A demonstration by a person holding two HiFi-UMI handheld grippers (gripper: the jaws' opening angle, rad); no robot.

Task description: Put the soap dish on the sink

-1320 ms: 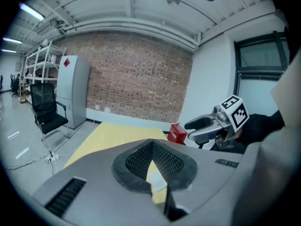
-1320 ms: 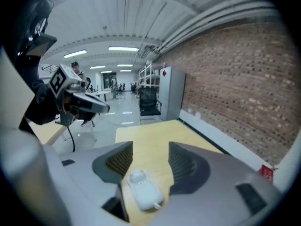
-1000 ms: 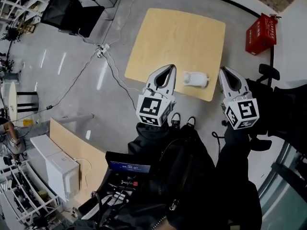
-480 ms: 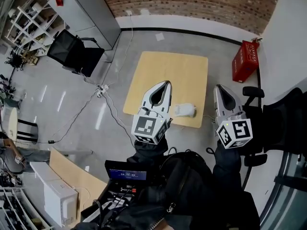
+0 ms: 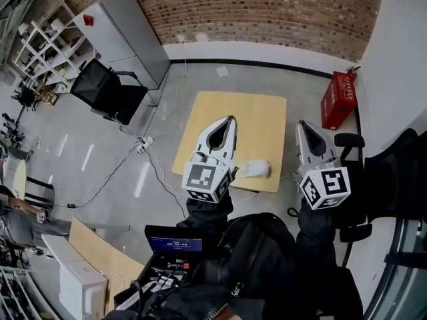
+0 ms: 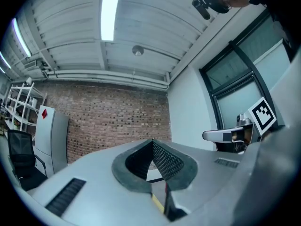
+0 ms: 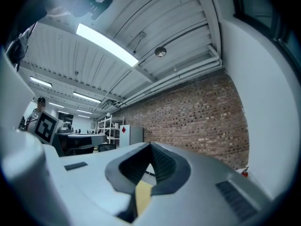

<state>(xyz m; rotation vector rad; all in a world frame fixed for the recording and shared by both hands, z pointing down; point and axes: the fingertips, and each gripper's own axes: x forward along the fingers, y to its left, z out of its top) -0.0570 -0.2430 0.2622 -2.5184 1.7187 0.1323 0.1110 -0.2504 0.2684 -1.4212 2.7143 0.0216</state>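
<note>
While you hold both grippers up empty, the soap dish [image 5: 255, 169] lies on the wooden table [image 5: 253, 115].
Your left gripper [image 5: 229, 119] and right gripper [image 5: 301, 124] each have jaws pressed together; the dish sits by the table's near edge, seen between them.

Black sleeves [image 5: 208, 212], black jacket [image 5: 260, 259]; left tongs [image 5: 230, 118] and right tongs [image 5: 301, 123]: pale grey shells, dark ribbed pads [image 6: 167, 160], black-white marker cube [image 5: 207, 181] at each one's 6 o'clock end.

No words or numbers can be read. A red sign [image 5: 88, 20], its print illegible, is borne by the grey cabinet [image 5: 130, 35] at eleven o'clock.
</note>
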